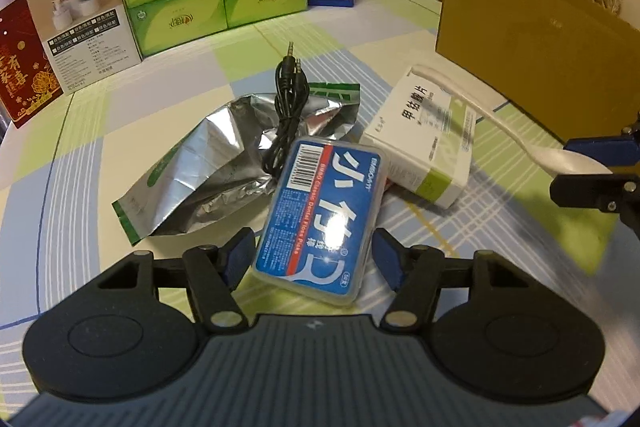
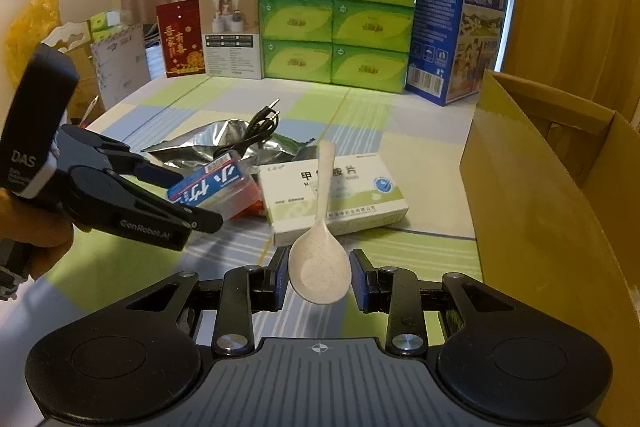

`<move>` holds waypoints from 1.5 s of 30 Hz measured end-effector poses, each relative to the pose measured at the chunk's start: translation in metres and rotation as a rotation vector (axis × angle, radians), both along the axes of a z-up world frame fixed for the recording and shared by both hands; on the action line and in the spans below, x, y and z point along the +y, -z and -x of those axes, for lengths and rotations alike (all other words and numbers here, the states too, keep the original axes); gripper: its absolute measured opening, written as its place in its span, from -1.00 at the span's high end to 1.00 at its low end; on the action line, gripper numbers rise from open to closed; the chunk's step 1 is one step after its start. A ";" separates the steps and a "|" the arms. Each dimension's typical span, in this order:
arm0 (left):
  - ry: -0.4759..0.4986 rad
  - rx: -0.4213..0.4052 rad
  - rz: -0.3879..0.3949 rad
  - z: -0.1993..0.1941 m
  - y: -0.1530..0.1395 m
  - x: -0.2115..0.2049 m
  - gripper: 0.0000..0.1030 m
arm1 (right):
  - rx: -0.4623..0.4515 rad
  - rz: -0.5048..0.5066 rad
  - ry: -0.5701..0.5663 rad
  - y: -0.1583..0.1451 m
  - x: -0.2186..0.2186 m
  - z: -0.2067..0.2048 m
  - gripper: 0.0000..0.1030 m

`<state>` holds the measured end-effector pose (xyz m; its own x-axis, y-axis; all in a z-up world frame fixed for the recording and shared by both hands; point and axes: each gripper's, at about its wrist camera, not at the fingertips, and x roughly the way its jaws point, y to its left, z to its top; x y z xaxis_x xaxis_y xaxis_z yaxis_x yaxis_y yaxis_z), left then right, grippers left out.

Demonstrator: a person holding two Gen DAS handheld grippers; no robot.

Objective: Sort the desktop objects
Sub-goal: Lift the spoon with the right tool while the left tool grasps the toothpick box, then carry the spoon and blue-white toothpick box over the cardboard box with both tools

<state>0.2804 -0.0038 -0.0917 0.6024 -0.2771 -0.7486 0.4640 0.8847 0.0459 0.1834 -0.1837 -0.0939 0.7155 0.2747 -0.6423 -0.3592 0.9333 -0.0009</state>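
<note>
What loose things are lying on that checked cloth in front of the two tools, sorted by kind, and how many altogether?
Blue-labelled clear plastic floss-pick case: 1
White and green cardboard medicine box: 1
Crumpled silver foil pouch: 1
Coiled black audio cable: 1
Speckled white plastic spoon: 1
Total: 5

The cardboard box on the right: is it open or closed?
Open. The cardboard box has its top flap standing up, and part of its inner wall shows; its contents cannot be seen.

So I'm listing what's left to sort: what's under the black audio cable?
The black audio cable lies on a crumpled silver foil bag. Its lower coil runs behind the blue floss pick case, so that end is hidden, as is anything beneath the bag.
</note>
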 end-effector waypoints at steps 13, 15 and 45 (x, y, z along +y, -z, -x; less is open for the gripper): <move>-0.131 0.084 0.056 0.110 -0.024 -0.021 -0.01 | 0.094 -0.014 0.049 0.005 -0.016 0.035 0.43; -0.098 0.048 0.040 0.120 -0.025 -0.027 -0.01 | 0.112 -0.022 0.053 0.008 -0.019 0.046 0.43; -0.187 0.027 0.063 0.152 -0.066 -0.053 0.02 | -0.007 -0.019 0.072 -0.035 -0.029 0.081 0.43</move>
<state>0.1279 -0.0564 -0.0254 0.6279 -0.2091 -0.7496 0.2914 0.9563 -0.0227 0.1022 -0.2131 -0.0588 0.7385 0.2347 -0.6321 -0.2914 0.9565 0.0147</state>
